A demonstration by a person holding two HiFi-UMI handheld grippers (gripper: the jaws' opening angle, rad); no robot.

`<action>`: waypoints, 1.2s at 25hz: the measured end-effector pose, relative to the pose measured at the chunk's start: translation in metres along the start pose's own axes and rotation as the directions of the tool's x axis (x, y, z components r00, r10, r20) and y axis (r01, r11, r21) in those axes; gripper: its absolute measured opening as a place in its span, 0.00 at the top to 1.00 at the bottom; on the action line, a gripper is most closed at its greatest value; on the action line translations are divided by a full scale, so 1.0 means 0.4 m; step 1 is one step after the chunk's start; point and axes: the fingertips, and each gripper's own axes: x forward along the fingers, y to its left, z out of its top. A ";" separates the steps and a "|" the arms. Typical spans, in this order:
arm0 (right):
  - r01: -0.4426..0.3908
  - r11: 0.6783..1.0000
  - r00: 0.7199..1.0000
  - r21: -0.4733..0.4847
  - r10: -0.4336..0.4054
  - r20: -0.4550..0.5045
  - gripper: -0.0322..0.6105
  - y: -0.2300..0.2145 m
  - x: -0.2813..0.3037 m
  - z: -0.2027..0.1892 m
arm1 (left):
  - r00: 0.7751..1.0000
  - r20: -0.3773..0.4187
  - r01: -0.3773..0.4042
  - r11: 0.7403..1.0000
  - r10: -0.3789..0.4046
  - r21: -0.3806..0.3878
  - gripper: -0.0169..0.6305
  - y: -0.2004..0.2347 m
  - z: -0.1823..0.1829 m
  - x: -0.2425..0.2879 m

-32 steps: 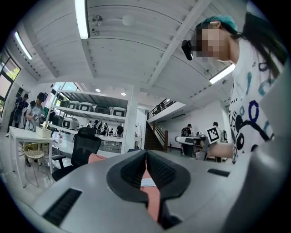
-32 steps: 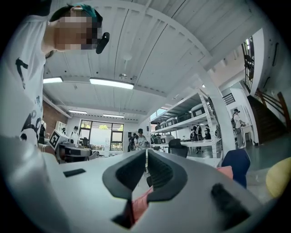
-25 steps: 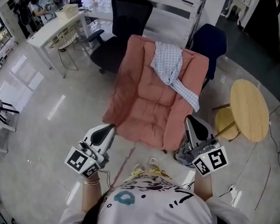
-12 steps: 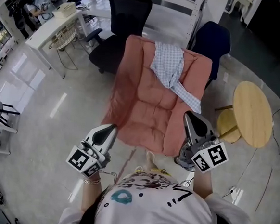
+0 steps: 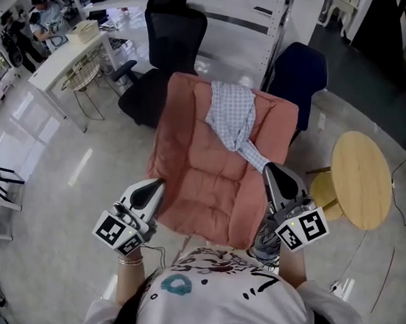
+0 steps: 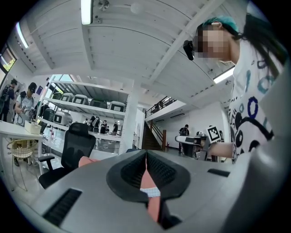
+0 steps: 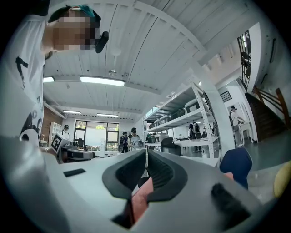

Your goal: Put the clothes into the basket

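A pale checked shirt [image 5: 233, 122] is draped over the top and back of a salmon-pink padded armchair [image 5: 208, 179] in the head view. My left gripper [image 5: 159, 183] hovers just off the chair's near-left edge, its jaws shut with nothing in them. My right gripper [image 5: 267, 168] is over the chair's right side, close to the shirt's lower sleeve, its jaws shut and empty. In the left gripper view a sliver of the pink chair and checked cloth [image 6: 150, 193] shows past the closed jaws. No basket is in view.
A round wooden side table [image 5: 361, 179] stands right of the chair, with a wooden stool [image 5: 325, 190] beside it. A black office chair [image 5: 163, 50] and a dark blue chair [image 5: 298, 76] sit behind. A white desk [image 5: 64, 59] with people is far left.
Both grippers and the person have moved forward toward the armchair; the chair and shirt now lie closer, with the right gripper over the chair's right edge. Jaws stay shut.
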 end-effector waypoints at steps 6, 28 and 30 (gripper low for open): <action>-0.005 1.000 1.000 0.001 0.005 -0.017 0.90 -0.070 0.035 -0.006 | 1.000 -0.001 -0.003 1.000 0.003 0.008 0.95 0.044 0.007 0.091; 0.142 0.989 0.986 0.036 -0.138 -0.090 0.89 -0.238 0.224 -0.101 | 0.987 -0.110 0.114 0.993 -0.118 -0.039 0.95 0.314 -0.089 0.422; 0.161 0.986 0.982 0.040 -0.156 -0.103 0.89 -0.258 0.255 -0.115 | 0.983 -0.124 0.129 0.991 -0.133 -0.035 0.95 0.352 -0.100 0.469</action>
